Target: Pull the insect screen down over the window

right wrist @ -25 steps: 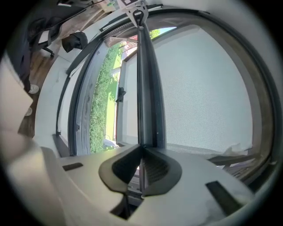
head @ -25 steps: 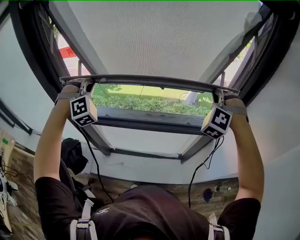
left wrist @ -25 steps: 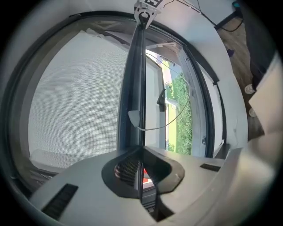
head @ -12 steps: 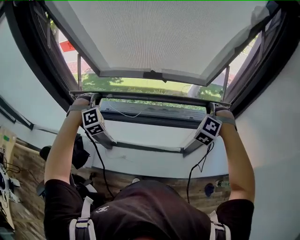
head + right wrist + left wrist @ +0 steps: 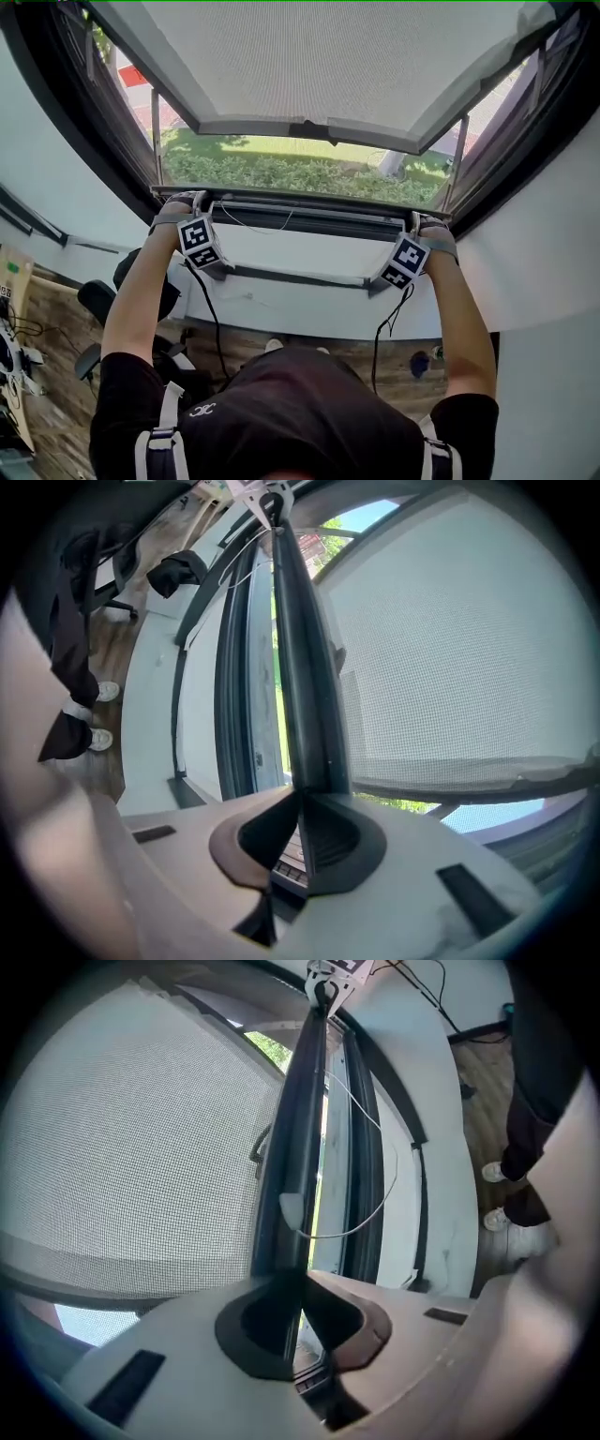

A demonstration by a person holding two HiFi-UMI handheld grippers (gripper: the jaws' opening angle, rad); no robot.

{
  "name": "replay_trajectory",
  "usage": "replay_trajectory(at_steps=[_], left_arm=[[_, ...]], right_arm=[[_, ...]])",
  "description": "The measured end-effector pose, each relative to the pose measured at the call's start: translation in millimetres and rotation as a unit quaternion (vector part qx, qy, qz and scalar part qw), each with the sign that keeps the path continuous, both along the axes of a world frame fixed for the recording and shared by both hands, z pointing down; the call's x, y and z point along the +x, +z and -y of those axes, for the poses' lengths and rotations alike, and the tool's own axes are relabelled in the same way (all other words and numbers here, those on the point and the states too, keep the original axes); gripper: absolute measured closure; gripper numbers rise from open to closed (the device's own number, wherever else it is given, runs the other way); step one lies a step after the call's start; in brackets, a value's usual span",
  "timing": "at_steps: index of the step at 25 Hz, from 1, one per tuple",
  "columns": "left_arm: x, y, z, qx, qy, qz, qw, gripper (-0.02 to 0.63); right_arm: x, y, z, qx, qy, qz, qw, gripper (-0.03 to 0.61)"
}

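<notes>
**meshfan:** Since a second ago the pull bar [image 5: 300, 199] is way lower for us. It was hanging around mid-window, and now it's sitting just above the bottom window frame [image 5: 309, 225], with only a sliver of green showing between them. Both hands came down with it.

**sillwatch:** We're not seeing it seated yet, so we're guessing at trouble. Biggest worry: the insect screen [image 5: 122, 1147] is probably pulling back upward, so if one end is slipping we're tilting the bar and jamming it. That loose white cord [image 5: 394, 1180] is also dangling right where the bar is heading, so we're risking a pinch.

**meshfan:** Material-wise we're handling a fine grey see-through weave, then the stiff dark frame, then a slim smooth dark bar, then thin limp cord. Left gripper [image 5: 298, 1288] and right gripper [image 5: 300, 803] are clamping the bar's two ends, pads squeezed tight on it.
</notes>
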State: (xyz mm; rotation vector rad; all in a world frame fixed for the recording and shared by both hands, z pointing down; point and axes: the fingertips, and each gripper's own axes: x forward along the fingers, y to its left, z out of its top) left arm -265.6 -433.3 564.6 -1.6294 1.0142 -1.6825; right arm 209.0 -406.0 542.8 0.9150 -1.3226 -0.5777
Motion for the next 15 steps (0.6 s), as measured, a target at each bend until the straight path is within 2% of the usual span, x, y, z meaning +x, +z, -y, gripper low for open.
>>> replay_trajectory(at_steps=[6, 15], left_arm=[[0, 5, 0, 0.001, 0.002, 0.002, 1.0000, 0.580], [-2, 38, -3, -0.033, 0.001, 0.000, 0.9994, 0.580]], right_arm=[[-1, 5, 2, 0.026, 0.005, 0.006, 1.000, 0.551], [-2, 39, -5, -0.005, 0.019, 0.000, 1.000, 0.551]])
